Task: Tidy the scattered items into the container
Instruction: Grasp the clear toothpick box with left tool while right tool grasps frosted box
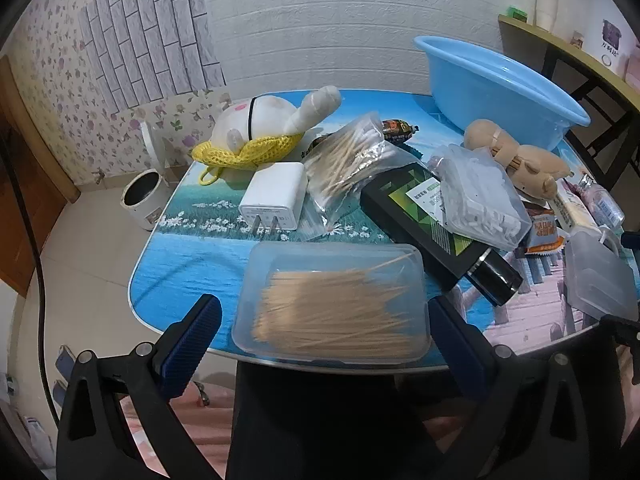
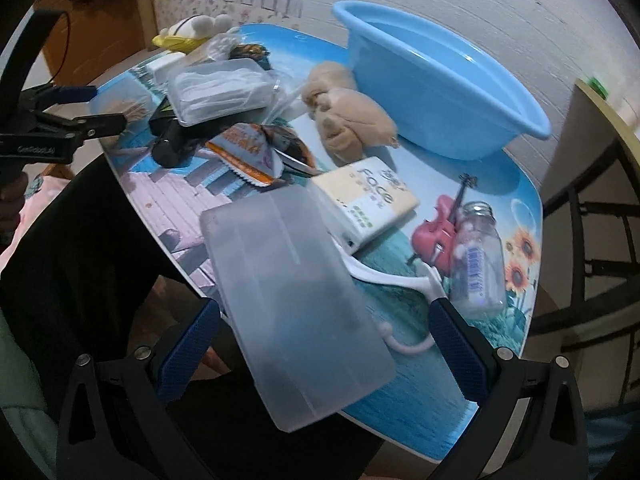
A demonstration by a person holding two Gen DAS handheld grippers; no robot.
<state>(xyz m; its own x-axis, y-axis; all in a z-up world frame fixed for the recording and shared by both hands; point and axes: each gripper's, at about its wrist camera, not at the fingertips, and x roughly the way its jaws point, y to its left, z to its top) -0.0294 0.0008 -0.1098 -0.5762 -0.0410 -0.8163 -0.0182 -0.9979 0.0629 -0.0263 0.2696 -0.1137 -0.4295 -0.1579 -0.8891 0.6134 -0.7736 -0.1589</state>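
**Both grippers poised over the near boxes, nothing yet lifted**

Lowest in the left wrist view, the left gripper (image 1: 324, 320) has its fingers spread wide, one on each side of a clear toothpick box (image 1: 332, 304) lying at the worktop's (image 1: 192, 264) near edge; the pads stand apart from its walls. In the right wrist view, the right gripper (image 2: 324, 340) is likewise spread, flanking a frosted plastic box (image 2: 292, 308) that overhangs the near rim, with a white hook (image 2: 384, 276) just beside it.

Farther in lie a black flat bottle (image 1: 428, 224), a white charger plug (image 1: 276, 196), a bag of cotton swabs (image 1: 348, 156), a clear box of white pieces (image 1: 480, 196), a snack packet (image 2: 256, 152) and a tissue pack (image 2: 368, 200). Beyond them sit a tan plush toy (image 2: 352, 124) and a white plush toy (image 1: 272, 120) on yellow mesh.

The blue basin (image 2: 436, 88), the container, stands at the upper right, looking empty.

The step in hand seems to be the first pick. Next, each pair of fingers must close on its box, lift it clear of the clutter and carry it to the basin.
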